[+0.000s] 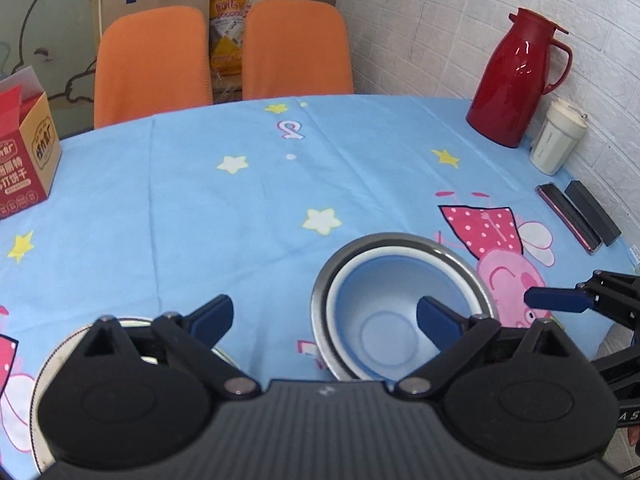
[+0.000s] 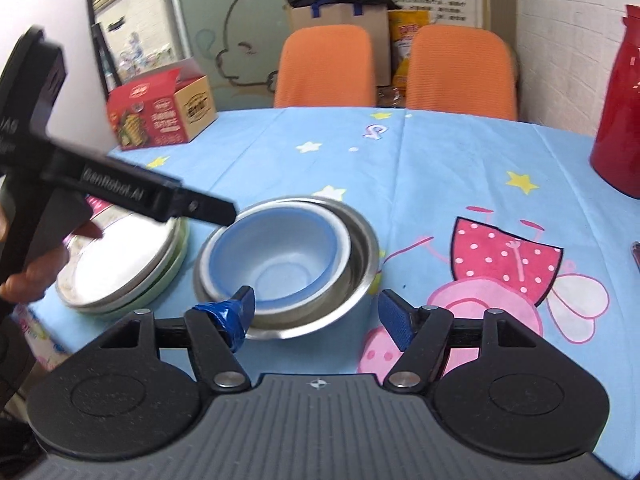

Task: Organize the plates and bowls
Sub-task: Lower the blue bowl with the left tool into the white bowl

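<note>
Nearest in the left wrist view, the left gripper stands wide open with nothing between its blue pads; its right pad hangs over the inside of the blue bowl, contact unclear. That bowl sits nested in the steel bowl on the table, near its front edge. Under the gripper's left side a steel plate shows only as a rim.

The right gripper is also open and empty, its taped left pad just beside the steel bowl's near rim. Only this view shows the whole plate stack: steel plates on a pale green one, just left of the bowls and close to the table's left edge, with the other gripper reaching over it.

Beyond the bowls the blue cloth lies bare toward the far edge. Further back stand a red snack box at left, and at right a red jug, a cream cup and two dark flat cases along the wall; the cup shows only in the left view. Two orange chairs close the far side
</note>
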The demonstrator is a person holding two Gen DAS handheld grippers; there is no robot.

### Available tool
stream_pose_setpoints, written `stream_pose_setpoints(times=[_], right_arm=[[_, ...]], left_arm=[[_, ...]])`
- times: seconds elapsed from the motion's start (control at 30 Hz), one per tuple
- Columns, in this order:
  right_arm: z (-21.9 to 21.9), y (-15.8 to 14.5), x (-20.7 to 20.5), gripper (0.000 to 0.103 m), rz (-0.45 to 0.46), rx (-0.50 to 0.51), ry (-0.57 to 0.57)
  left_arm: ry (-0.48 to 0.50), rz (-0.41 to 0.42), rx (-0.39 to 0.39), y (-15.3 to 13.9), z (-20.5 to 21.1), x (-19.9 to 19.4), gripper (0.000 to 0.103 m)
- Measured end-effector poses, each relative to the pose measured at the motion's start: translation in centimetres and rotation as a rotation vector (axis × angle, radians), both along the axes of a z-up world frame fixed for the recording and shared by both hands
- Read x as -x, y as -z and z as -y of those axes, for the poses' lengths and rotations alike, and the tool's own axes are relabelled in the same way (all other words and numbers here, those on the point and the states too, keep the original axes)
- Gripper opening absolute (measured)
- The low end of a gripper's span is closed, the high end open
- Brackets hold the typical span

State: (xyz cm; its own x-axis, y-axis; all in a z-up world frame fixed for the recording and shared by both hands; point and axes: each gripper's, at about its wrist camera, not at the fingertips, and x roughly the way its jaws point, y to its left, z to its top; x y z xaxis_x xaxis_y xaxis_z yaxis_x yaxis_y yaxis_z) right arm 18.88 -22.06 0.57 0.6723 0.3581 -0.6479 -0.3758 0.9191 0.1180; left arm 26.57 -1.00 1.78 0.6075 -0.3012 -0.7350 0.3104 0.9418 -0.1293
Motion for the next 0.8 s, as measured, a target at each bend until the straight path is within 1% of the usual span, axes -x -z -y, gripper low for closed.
stream_pose_setpoints(times=[0.1,0.23,0.33,0.47,0.7,0.8], right_arm=[[-0.2,0.9,-0.5,0.055,0.019,-0.005,0.088],[-0.5,1.9,-1.6,0.056,0.02,-0.01,0.185],[-0.9,2.6,-2.5,0.057,-0.003,-0.022,0.195],[-1.4,3.4,-3.7,0.058,-0.017,0.002,0.217],[-2.5,4.7,-5.2,0.059,-0.059,0.024,0.195],[-2.9,4.9,-5.2,0.061,-0.043,0.037,0.192]], left_arm=[[0.001,-0.003,-0.039,0.7,0.1,-0.5,0.098],[0.017,-0.01,-0.057,1.4,0.4,-1.3,0.098],[0.03,-0.022,-0.062,1.8,0.6,-2.2,0.098],[0.046,-0.046,-0.078,2.7,1.0,-3.5,0.098],[0.079,-0.087,-0.122,4.4,2.3,-5.2,0.098],[0.097,-0.108,-0.136,5.0,2.7,-5.7,0.098]])
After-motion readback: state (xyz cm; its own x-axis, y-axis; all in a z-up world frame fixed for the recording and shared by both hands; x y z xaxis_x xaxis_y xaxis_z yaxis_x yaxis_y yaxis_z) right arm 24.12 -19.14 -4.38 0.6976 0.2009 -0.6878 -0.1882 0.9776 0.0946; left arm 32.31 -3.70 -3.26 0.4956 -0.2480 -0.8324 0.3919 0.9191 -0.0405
